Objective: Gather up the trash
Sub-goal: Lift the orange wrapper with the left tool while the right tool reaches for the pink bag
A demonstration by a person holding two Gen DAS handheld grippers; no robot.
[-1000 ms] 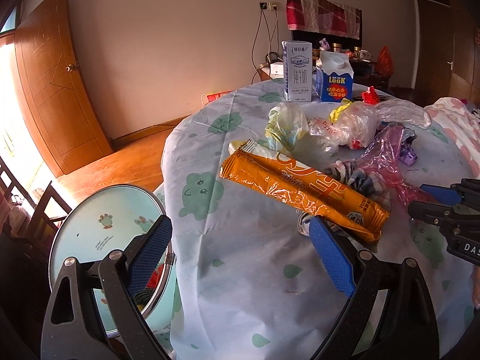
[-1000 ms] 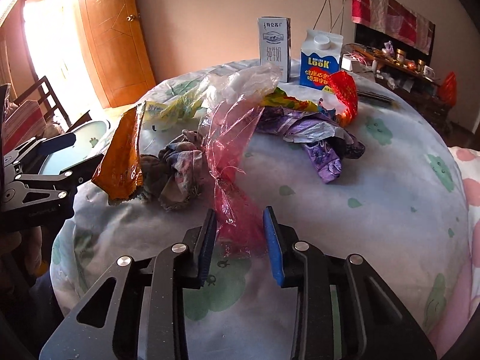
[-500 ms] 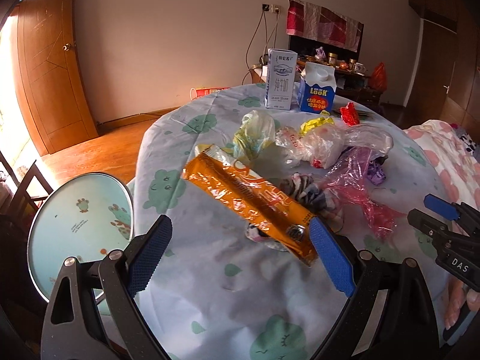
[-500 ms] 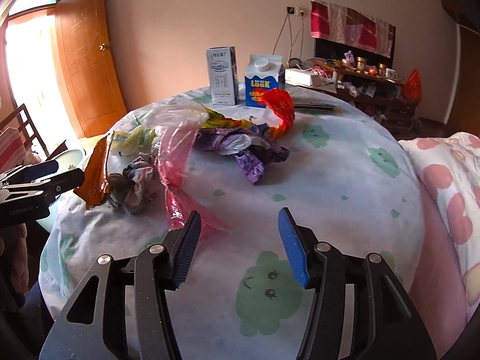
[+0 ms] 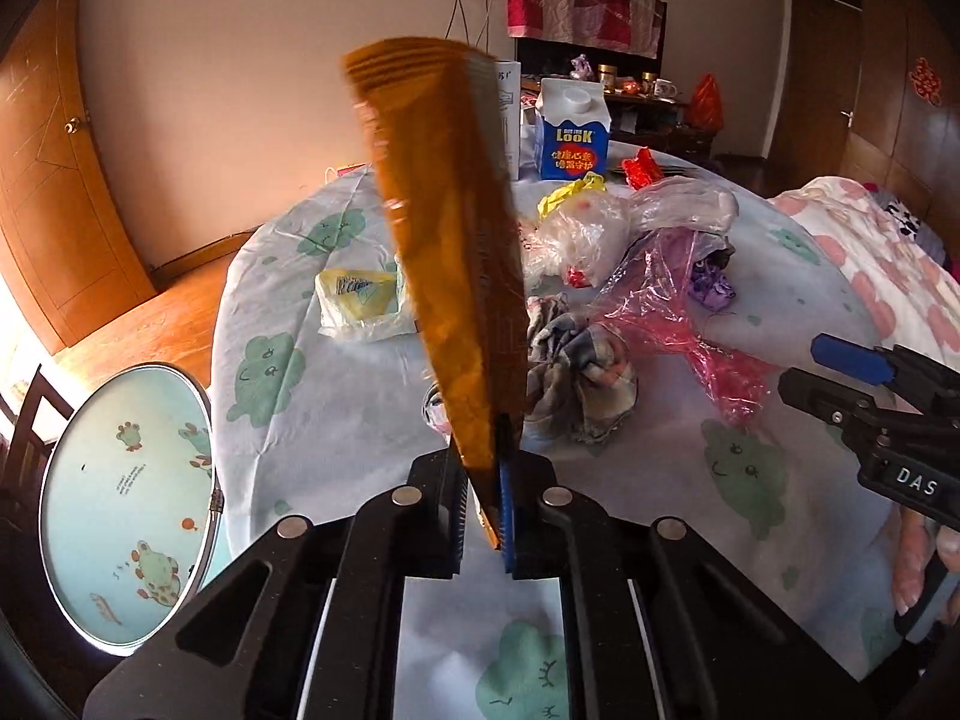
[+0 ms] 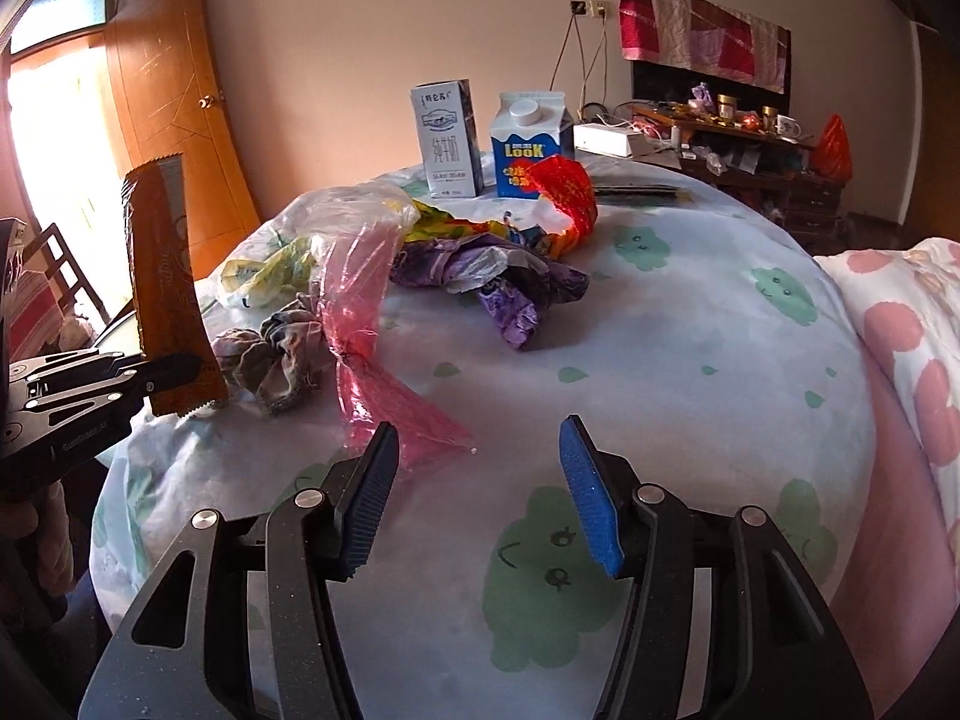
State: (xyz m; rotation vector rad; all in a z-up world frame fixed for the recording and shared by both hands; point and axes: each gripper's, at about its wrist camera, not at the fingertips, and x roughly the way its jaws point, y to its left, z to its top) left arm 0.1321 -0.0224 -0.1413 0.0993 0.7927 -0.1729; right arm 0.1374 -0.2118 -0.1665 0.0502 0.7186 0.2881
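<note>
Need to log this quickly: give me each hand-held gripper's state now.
Left hand-held gripper: shut on the orange wrapper.
Right hand-held gripper: open, nothing between its fingers.

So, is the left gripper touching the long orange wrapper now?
Touching. In the left wrist view the left gripper is shut on the lower end of the orange wrapper, which stands up from between its pads.

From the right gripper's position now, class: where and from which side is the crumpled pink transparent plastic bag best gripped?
Grip the crumpled pink transparent plastic bag at its flat tail nearest the right gripper, approaching low from the table's near edge. That thin end lies clear of the grey cloth, so the open jaws could probably close on it alone.
</note>
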